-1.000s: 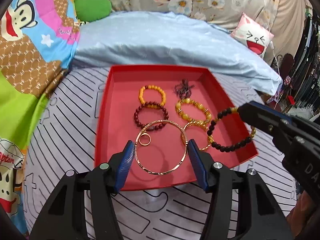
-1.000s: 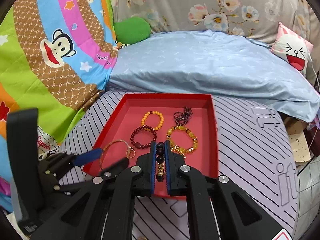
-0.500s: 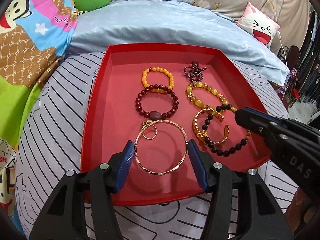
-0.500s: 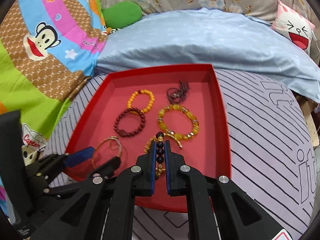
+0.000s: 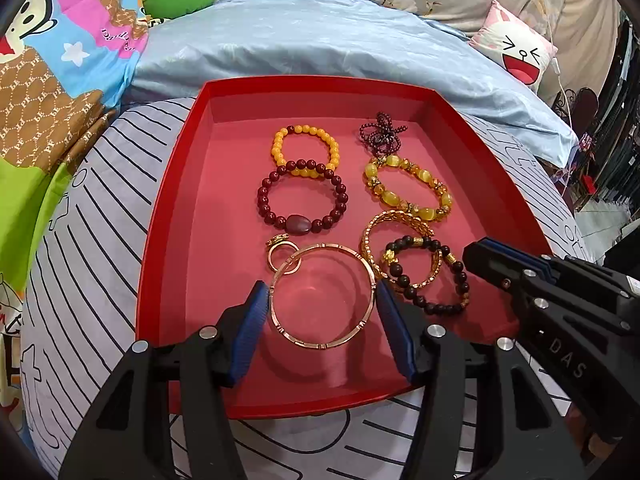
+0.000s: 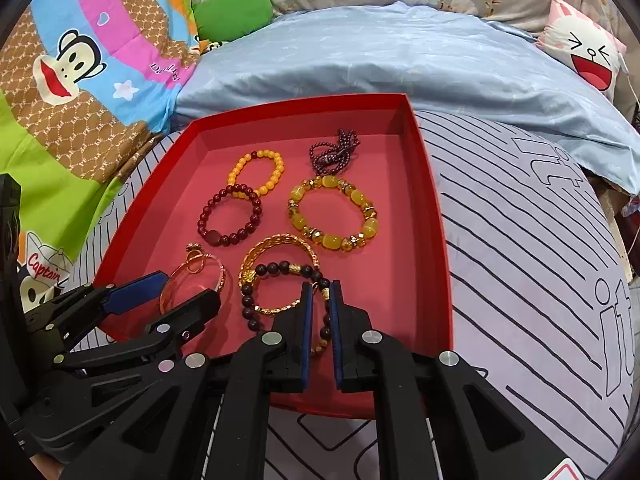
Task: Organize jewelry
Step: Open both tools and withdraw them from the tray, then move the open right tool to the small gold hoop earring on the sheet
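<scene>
A red tray (image 5: pixel 180 184) (image 6: pixel 434 216) on the bed holds several bracelets. My left gripper (image 5: pixel 320 300) (image 6: pixel 176 290) grips a thin rose-gold bangle (image 5: pixel 322 300) (image 6: pixel 192 280) between its blue pads, low over the tray's near part. A small gold ring (image 5: pixel 283 260) rests on the bangle's far edge. My right gripper (image 6: pixel 320 296) (image 5: pixel 486 254) has its jaws slightly apart around the near side of a dark beaded bracelet (image 6: pixel 256 280) (image 5: pixel 428 276), which lies on the tray over a gold chain bangle (image 5: pixel 396 220).
Further back in the tray lie a dark red bead bracelet (image 5: pixel 302 200), an orange bead bracelet (image 5: pixel 306 148), a yellow stone bracelet (image 5: pixel 408 188) and a bunched dark bead chain (image 5: pixel 380 132). A striped cushion (image 6: pixel 520 260) lies under the tray, with a blue pillow (image 5: pixel 320 40) behind.
Both grippers came down toward the tray. The dark beaded bracelet went from hanging in my right gripper to lying on the tray, and the right jaws opened slightly.
</scene>
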